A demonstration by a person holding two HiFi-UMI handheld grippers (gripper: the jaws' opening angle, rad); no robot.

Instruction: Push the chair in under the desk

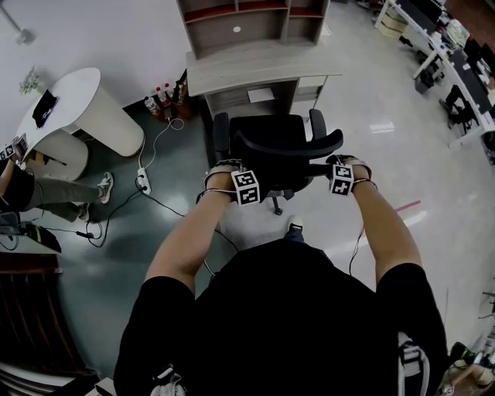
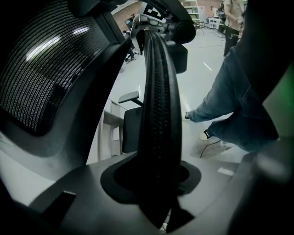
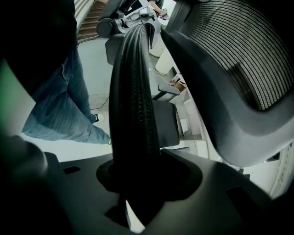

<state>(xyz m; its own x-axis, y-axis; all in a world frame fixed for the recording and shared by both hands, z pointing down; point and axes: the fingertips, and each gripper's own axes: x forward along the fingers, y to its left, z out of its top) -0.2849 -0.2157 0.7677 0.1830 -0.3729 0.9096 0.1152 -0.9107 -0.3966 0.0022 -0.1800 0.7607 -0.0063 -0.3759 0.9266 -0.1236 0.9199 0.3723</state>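
Observation:
A black office chair with a mesh back stands in front of the grey desk, its seat facing the desk's opening. My left gripper is shut on the left end of the chair back's top rim, and my right gripper is shut on the right end. In the left gripper view the ribbed black rim runs up between the jaws of the left gripper, with the mesh to the left. The right gripper view shows the same rim clamped in the right gripper, beside the mesh.
A shelf unit sits on the desk. Left of the chair are bottles, a power strip with cables, a white rounded table and a seated person's leg. More desks stand at the far right.

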